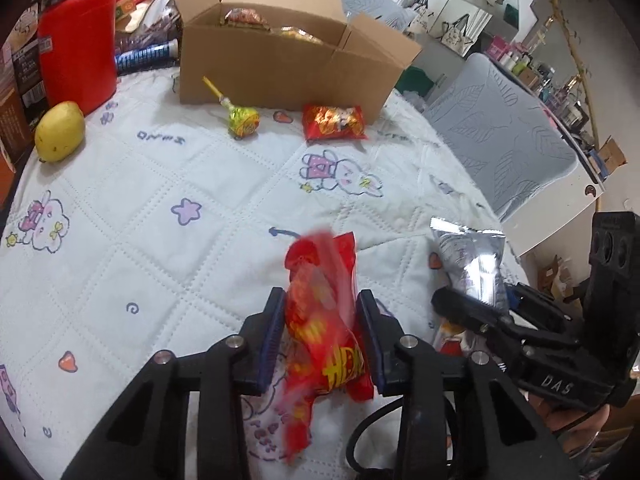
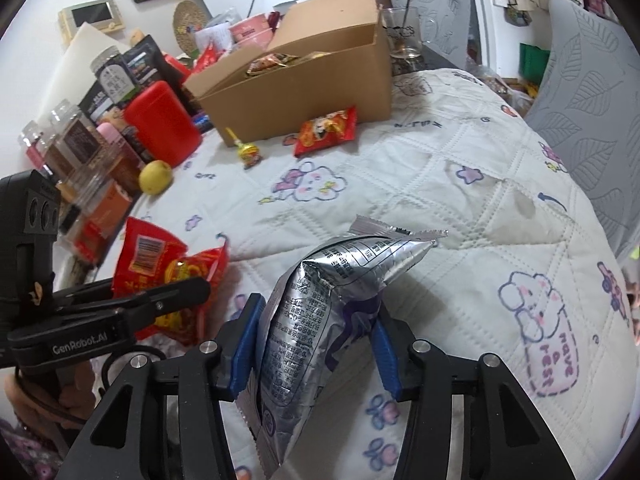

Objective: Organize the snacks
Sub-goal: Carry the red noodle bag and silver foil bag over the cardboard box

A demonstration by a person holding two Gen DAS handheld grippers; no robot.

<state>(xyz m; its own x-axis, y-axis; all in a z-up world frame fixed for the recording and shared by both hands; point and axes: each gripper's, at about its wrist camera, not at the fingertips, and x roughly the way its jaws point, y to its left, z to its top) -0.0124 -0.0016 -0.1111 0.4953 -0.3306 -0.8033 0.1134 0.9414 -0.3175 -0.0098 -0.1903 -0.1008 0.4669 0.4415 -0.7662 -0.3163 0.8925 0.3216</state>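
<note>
Two snacks in the air at once! The red snack packet (image 1: 320, 320) sits pinched between the blue pads of the left gripper (image 1: 322, 336), jaws narrowed onto its crumpled middle, yellow characters on its face too blurred to read. At about three o'clock from it, the silver foil pouch (image 2: 316, 320) is clamped in the right gripper (image 2: 316, 344), jaws closed in on its sides, small black print covering the back, too fine to make out. Both are held by the waist, lifted off the quilt, likely so they can be carried without dragging.

The destination looks plain: the cardboard box (image 1: 280, 60) stands at twelve o'clock across the cloth, flaps open, several wrapped snacks already inside. Just in front of it, still waiting on the quilt, lie a second red packet (image 1: 334, 122) and a lollipop (image 1: 242, 120) in a green-yellow wrapper, stick pointing at the box wall.

Out at ten o'clock, a yellow pear (image 1: 60, 132) rests beside a red container (image 1: 78, 44), with jars and cartons crowded behind.

Writing? "GenRobot.AI" on the left tool's arm, "DAS" on the right one's. The quilted tablecloth (image 2: 460, 200) carries cartoon bunnies and "have a rest" in purple.
</note>
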